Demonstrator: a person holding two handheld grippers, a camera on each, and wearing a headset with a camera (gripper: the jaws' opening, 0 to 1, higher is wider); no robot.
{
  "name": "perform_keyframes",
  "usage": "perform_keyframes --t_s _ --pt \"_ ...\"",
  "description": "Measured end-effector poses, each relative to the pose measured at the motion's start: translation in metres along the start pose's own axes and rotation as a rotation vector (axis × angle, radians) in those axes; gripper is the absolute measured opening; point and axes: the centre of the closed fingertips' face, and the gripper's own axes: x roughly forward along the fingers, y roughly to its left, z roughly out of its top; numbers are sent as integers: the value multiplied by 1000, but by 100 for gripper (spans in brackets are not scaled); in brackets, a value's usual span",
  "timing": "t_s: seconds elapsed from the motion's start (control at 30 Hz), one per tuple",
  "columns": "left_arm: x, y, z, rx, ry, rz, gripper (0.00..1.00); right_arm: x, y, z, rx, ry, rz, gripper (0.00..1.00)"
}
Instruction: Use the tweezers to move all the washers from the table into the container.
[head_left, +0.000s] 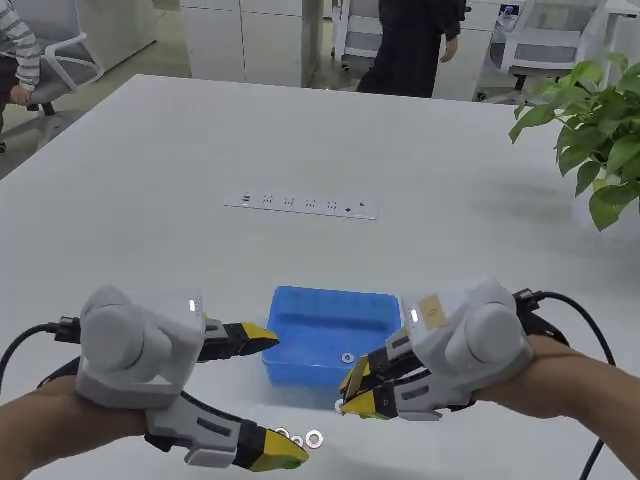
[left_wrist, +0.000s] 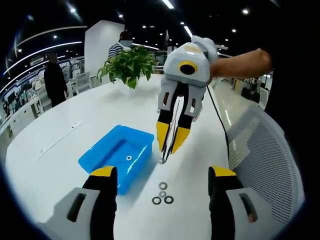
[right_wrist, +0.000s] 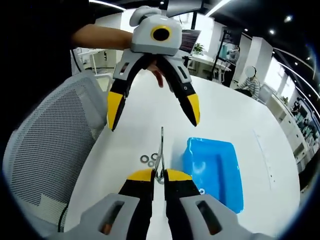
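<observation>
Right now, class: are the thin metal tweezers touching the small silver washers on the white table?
Apart. The left gripper view shows the tip of the tweezers stopping short of the three washers, with bare table between them.

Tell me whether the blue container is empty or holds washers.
Not empty: one small metal washer lies on the floor of the blue plastic container; several washers lie on the white table beside it.

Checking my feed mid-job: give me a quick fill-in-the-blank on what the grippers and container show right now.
The right gripper is shut on the ____. The left gripper stands ____. The container is ____ in colour. It holds ____ washer.
Missing words: tweezers, open, blue, one.
</observation>
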Motion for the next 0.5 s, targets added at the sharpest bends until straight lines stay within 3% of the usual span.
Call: perform_keyframes --t_s 0.5 --pt "-9 5 1 -23 -2 65 99 -15 -42 9 0 -19 -59 8"
